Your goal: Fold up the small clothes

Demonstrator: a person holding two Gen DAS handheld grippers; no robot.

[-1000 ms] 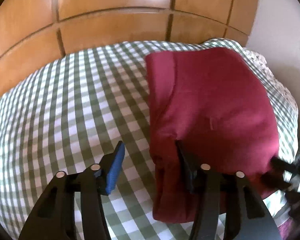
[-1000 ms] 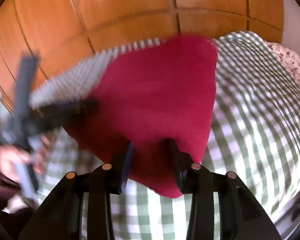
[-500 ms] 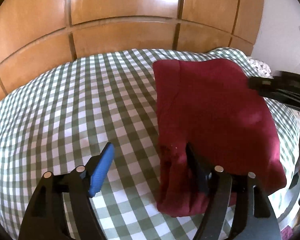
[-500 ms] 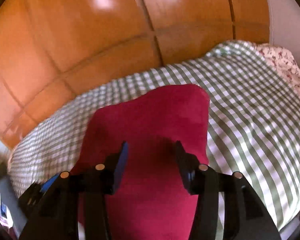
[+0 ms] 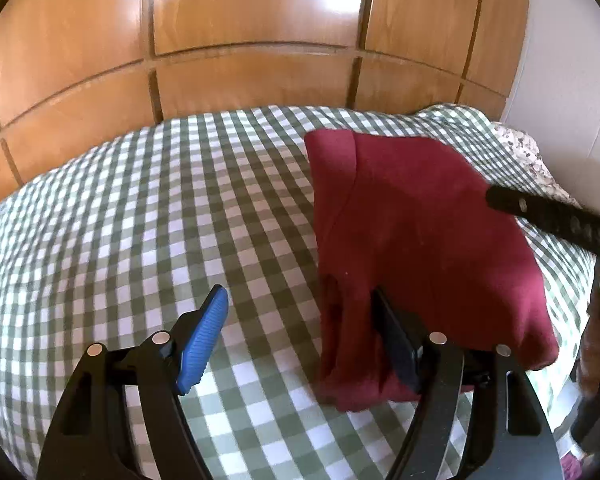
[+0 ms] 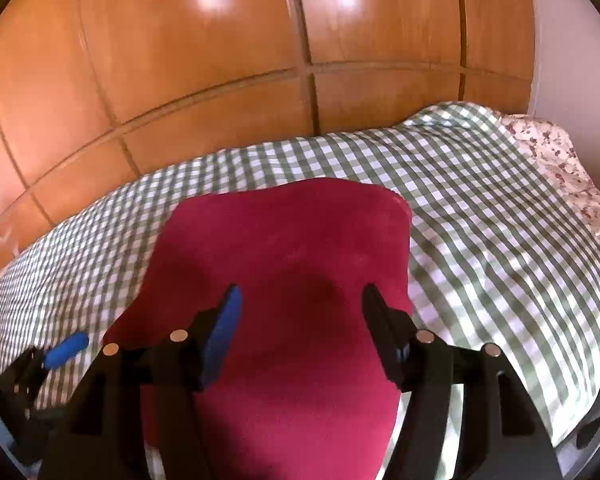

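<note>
Behind, wooden panels (image 6: 220, 92), floral pillow (image 6: 560, 168) beside maroon garment (image 6: 284, 272); checked bedcover (image 5: 140, 208)

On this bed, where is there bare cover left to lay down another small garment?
The checked bedcover is bare between the red garment and the wooden panels, left of the garment. A narrower strip lies between the garment and the floral pillow. Both grippers, left and right, crowd the garment's near edge.
</note>
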